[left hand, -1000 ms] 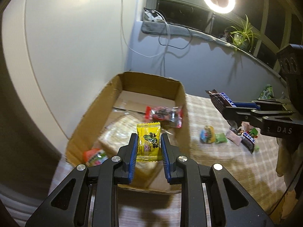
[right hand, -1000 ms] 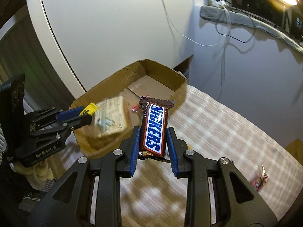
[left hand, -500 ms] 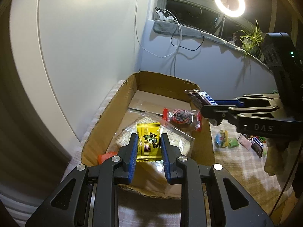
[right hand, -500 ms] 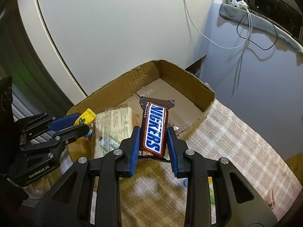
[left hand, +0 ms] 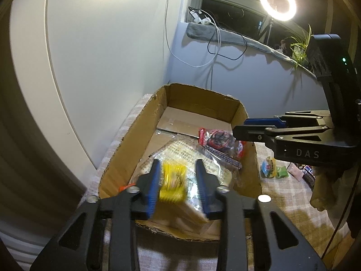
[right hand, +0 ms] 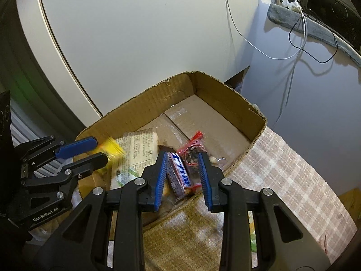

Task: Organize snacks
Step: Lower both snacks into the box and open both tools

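An open cardboard box [left hand: 144, 122] stands on the checked tablecloth; it also shows in the right wrist view [right hand: 225, 94]. My left gripper [left hand: 178, 180] is open over the box's near end, and a blurred yellow snack packet [left hand: 173, 185] is dropping between its jaws. My right gripper [right hand: 183, 171] is open over the box's right side, and a Snickers bar [right hand: 180, 176] falls between its jaws. Inside the box lie a large clear pack of crackers [left hand: 196, 158] and a red packet [left hand: 218, 137].
Several small snacks [left hand: 274, 169] lie on the tablecloth [right hand: 282, 171] right of the box. A white wall stands behind the box, with cables hanging from a window sill. A ring light and a plant stand at the back right.
Both grippers have opened over the box. The yellow packet and the Snickers bar have left the jaws and are falling into the box.
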The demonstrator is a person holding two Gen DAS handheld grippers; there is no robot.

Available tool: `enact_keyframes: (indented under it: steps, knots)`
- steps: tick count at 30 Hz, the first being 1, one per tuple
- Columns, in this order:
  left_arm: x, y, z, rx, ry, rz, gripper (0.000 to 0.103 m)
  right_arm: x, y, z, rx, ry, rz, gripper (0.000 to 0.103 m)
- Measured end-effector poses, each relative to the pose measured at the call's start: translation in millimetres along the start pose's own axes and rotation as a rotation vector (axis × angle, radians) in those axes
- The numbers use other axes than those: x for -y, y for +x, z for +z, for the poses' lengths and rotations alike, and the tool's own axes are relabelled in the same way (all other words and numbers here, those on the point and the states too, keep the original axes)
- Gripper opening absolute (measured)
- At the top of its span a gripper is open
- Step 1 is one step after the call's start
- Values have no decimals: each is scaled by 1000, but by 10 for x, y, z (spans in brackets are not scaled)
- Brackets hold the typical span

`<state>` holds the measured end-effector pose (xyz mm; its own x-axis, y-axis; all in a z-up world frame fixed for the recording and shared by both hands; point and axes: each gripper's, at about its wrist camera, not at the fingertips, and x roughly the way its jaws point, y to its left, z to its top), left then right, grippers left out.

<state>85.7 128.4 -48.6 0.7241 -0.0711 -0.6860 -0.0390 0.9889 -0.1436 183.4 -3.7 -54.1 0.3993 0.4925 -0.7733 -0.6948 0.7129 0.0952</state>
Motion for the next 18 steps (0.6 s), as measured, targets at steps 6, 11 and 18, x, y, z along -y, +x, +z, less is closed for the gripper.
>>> enact_keyframes:
  steps: [6,11,18]
  knots:
    - [3,-25,2,11,-1,5,60,-12,-95,-3,33,-8,-33,67]
    - [28,-44,3,16,7,2,60,39,-150,-19,42,12,-45,67]
    - [78,-91,-23,22,13,-2,60,111,-340,-111,103,37,-66,67]
